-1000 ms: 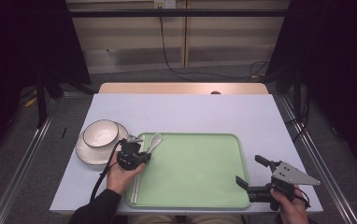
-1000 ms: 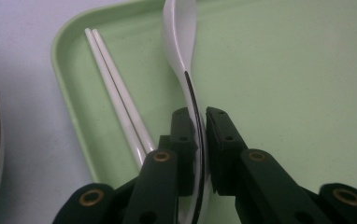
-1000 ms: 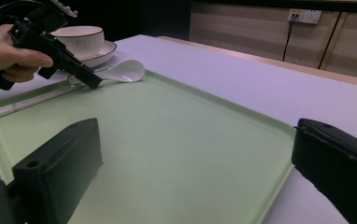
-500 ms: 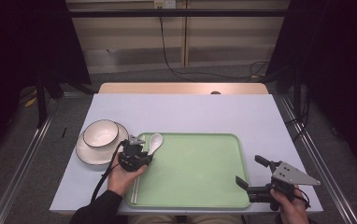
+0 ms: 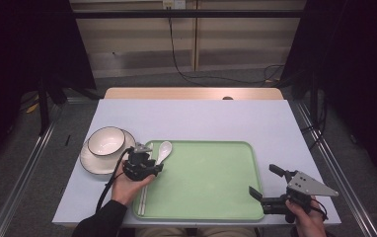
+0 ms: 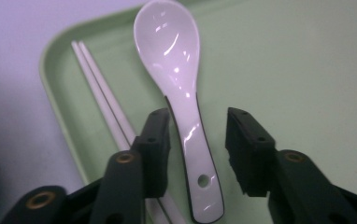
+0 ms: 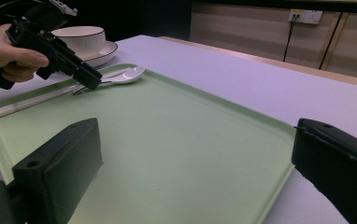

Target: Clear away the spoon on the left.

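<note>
Chopsticks' (image 6: 103, 100) near ends behind left jaw

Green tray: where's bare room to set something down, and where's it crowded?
The green tray is bare from its middle to its right rim. Its left edge is crowded: spoon, chopsticks and the left tongs, just opening around the spoon handle. The table behind the tray is bare; bowl and plate fill its left.

Glossy white ceramic spoon (image 6: 182, 93), thin dark line along edge. Your pale green plastic tray (image 5: 211, 207), plain. White slim chopsticks (image 6: 103, 100). White round bowl (image 5: 106, 141), dark rim, on matching white saucer (image 5: 89, 163). Lavender-grey flat tabletop (image 5: 201, 118). Your grippers' jaws matte black.
</note>
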Tool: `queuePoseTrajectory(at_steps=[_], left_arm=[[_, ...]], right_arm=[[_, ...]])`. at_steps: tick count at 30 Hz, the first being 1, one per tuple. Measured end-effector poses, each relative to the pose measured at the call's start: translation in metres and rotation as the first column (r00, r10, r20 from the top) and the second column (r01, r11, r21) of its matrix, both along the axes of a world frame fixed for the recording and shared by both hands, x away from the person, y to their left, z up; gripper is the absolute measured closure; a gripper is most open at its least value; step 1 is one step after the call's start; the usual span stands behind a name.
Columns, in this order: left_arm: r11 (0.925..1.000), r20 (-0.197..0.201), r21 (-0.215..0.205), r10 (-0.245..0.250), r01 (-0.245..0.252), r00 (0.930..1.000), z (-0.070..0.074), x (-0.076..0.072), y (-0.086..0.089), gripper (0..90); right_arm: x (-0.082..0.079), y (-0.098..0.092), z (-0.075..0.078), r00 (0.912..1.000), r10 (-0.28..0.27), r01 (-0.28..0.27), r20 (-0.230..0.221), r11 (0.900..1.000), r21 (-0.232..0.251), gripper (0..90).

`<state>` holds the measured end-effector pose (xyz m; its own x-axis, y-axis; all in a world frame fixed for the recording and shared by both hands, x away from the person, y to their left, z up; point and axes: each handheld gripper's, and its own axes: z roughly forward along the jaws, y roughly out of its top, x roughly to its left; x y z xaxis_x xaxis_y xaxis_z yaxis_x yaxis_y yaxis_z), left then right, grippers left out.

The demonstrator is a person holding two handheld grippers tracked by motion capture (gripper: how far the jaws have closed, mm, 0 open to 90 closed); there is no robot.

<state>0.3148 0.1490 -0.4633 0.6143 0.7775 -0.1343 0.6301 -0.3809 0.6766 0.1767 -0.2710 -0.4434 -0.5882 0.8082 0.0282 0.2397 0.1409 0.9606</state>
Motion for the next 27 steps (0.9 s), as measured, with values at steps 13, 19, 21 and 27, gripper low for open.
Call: queuePoseTrajectory(at_steps=[13,19,21,27], left_arm=[[0.9978,0.093,-0.06,0.035,-0.03,0.995,0.016,-0.004,0.019,18.0],[0.9951,0.119,-0.096,0.036,-0.025,0.9923,0.025,-0.007,0.029,8.8],[0.9929,0.125,-0.114,0.051,-0.037,0.9908,0.03,-0.007,0.038,9.3],[0.9894,0.143,-0.142,0.05,-0.03,0.9884,0.034,-0.007,0.058,3.9]], right_arm=[[0.0,0.0,0.001,1.0,-0.003,0.003,0.001,1.0,0.002,1.3],[0.0,0.0,0.001,1.0,-0.005,0.005,0.003,1.0,0.001,1.3],[0.0,0.0,0.001,1.0,-0.003,0.003,0.006,1.0,0.003,1.3],[0.001,0.001,0.001,1.0,-0.004,0.004,0.007,1.0,0.002,1.3]])
